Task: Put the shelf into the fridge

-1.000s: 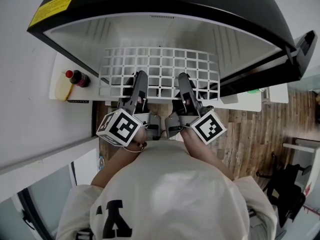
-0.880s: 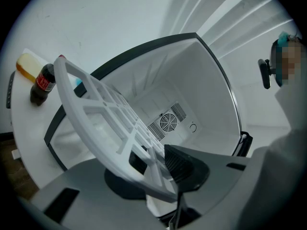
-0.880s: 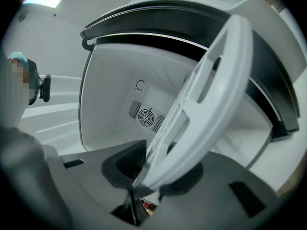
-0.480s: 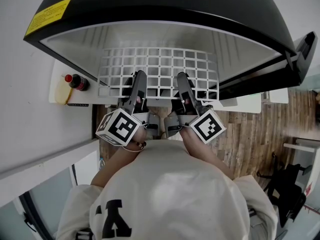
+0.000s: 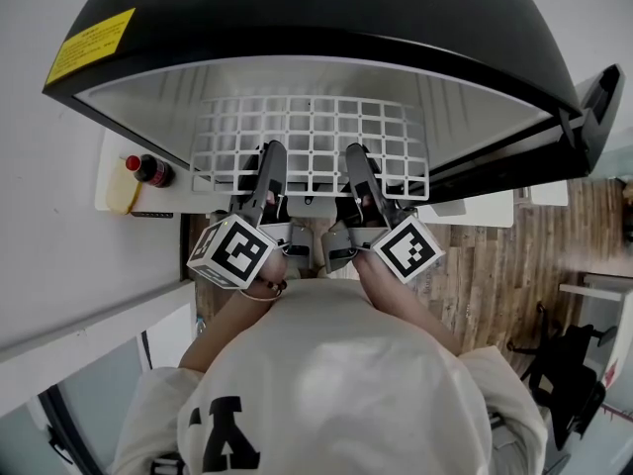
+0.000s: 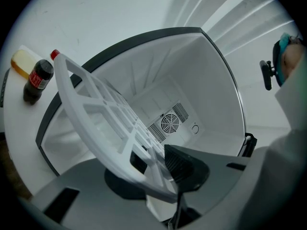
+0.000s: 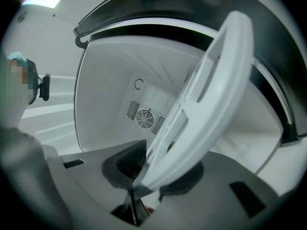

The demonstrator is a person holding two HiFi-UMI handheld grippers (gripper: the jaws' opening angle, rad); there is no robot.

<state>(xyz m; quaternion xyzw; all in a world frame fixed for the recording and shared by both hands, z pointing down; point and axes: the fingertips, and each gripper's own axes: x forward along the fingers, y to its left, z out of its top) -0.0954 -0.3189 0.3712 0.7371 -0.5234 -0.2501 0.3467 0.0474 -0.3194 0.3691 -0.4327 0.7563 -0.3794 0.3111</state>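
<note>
- Sliding the white grid shelf (image 5: 315,127) into the open fridge (image 5: 297,18) looks to be the step in hand; its far part lies under the fridge's black top and its near edge is at the mouth, held by both grippers
- At far left a cola bottle (image 5: 151,170) and a yellow bottle (image 5: 123,188) stand on a white surface (image 5: 107,151) beside the opening, apart from the shelf; its left corner should pass clear of them
- The left gripper (image 5: 271,156) has its jaws partly closed and clamped on the near edge, left of middle; its own view shows the pads pressed on a bar of the grid
- The right gripper (image 5: 354,156) pinches the same edge right of middle, pads tight on the rim
- To do this well, I judge, both grippers should go forward together at one height, so the shelf enters level and square toward the fan vent (image 6: 169,124) on the back wall; the side supports cannot be made out here
- At far right, what looks like the open door (image 5: 593,107) stands apart from the shelf's right corner; hold both grips firm until the shelf bears on the walls
</note>
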